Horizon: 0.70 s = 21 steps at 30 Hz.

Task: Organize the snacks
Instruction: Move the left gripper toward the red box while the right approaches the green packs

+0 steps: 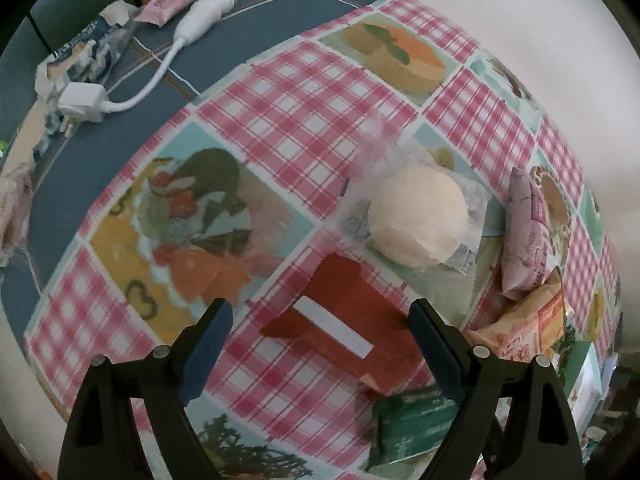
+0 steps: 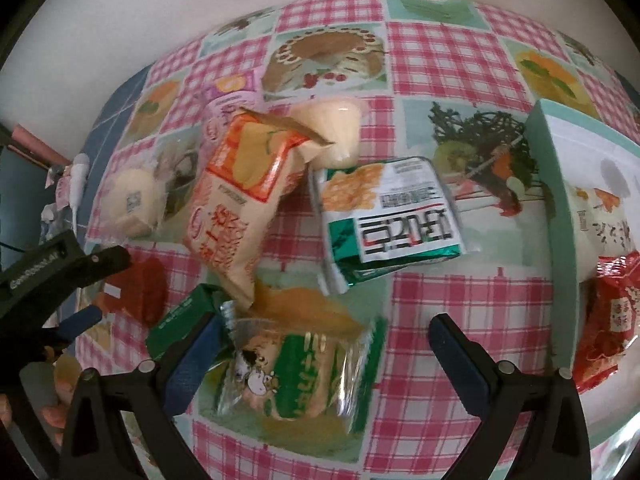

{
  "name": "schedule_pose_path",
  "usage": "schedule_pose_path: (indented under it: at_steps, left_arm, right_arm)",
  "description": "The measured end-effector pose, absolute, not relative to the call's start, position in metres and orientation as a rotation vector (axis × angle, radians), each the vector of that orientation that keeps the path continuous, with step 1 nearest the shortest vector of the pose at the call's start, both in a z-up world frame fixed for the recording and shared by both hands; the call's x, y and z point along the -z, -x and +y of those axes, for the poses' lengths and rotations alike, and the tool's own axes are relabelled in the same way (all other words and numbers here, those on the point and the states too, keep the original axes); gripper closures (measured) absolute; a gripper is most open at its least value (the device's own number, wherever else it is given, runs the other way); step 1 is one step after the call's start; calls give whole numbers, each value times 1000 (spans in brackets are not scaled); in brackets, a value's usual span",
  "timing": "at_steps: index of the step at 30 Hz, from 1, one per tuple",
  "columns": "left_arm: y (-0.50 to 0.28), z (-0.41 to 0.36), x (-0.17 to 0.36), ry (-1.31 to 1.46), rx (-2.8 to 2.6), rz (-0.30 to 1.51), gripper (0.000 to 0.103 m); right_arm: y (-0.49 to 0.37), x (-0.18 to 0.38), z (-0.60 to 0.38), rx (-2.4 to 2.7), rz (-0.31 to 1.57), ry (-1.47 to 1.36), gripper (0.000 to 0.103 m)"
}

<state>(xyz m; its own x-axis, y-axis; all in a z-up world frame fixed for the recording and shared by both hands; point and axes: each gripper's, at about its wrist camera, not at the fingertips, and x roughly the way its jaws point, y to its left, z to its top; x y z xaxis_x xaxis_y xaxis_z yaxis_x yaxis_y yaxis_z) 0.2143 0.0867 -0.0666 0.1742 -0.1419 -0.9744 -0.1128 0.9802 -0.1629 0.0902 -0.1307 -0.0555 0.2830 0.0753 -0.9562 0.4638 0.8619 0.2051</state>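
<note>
A red packet [image 1: 344, 320] with a white strip lay flat; at its one o'clock sat a round pale bun [image 1: 420, 220] in clear wrap, and at five o'clock a green packet [image 1: 412, 428], with a pink packet [image 1: 524, 240] standing at three o'clock.

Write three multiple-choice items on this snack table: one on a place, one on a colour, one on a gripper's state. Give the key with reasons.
1. What lies between the left gripper fingers?
A. red packet
B. round bun
C. white charger

2. The box at the right edge of the right wrist view has a rim of which colour?
A. yellow
B. mint green
C. black

3. The right gripper is:
A. shut on a packet
B. open
C. out of view

Key:
1 A, the red packet sits in the gap.
2 B, its wall is mint green.
3 B, its fingers stand apart over the clear-wrapped snack.
</note>
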Motion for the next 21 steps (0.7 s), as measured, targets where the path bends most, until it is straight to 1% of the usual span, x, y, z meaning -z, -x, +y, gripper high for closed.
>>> schedule_pose_path:
  at_steps: [9, 14, 21]
  left_arm:
    - [-216, 73, 86, 189, 7, 1414, 13]
    - [-216, 56, 91, 138, -10, 1397, 13]
    - [-215, 36, 90, -31, -44, 1410, 13]
  right_arm:
    - [-71, 56, -134, 315, 1305, -499, 0]
    - [-74, 57, -118, 307, 1323, -442, 0]
    - [-74, 58, -117, 325, 1349, -384, 0]
